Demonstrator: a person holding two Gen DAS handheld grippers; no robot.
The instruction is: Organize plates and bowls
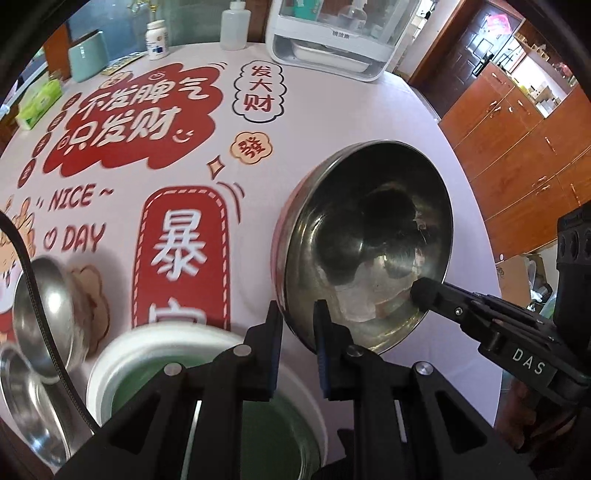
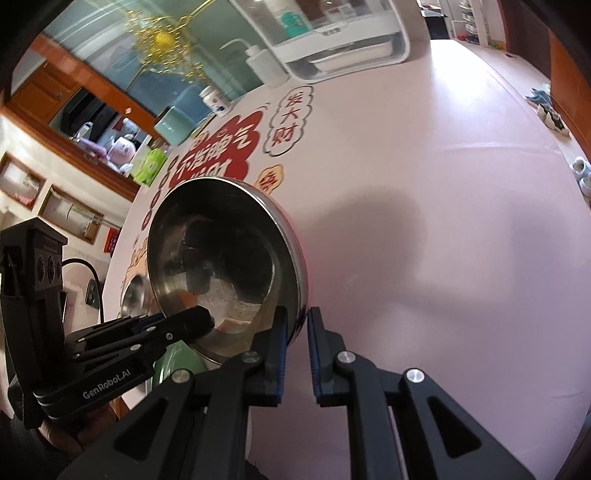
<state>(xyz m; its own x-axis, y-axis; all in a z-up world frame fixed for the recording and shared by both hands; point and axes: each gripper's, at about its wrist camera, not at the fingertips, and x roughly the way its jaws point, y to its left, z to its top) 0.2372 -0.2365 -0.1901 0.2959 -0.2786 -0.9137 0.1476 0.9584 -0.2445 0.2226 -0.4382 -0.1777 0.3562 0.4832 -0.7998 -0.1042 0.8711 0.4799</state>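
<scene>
A large steel bowl (image 1: 369, 236) hangs tilted above the pink printed tablecloth (image 1: 258, 122), carried by both grippers. My left gripper (image 1: 297, 332) is shut on its near rim. My right gripper (image 1: 424, 293) pinches the opposite rim from the right. In the right wrist view the right gripper (image 2: 297, 332) clamps the steel bowl (image 2: 221, 258) at its lower right edge, and the left gripper (image 2: 201, 319) bites the rim from the left. Below the left gripper sits a white bowl with a green inside (image 1: 147, 369). Two small steel bowls (image 1: 44, 306) stand at the left.
A white dish cabinet (image 1: 325, 40) stands at the table's far edge, with a white squeeze bottle (image 1: 234, 26), a pill bottle (image 1: 157, 40), a teal container (image 1: 88, 55) and a green tissue pack (image 1: 38, 103) along the back left. Wooden cupboards (image 1: 517, 147) lie beyond the right edge.
</scene>
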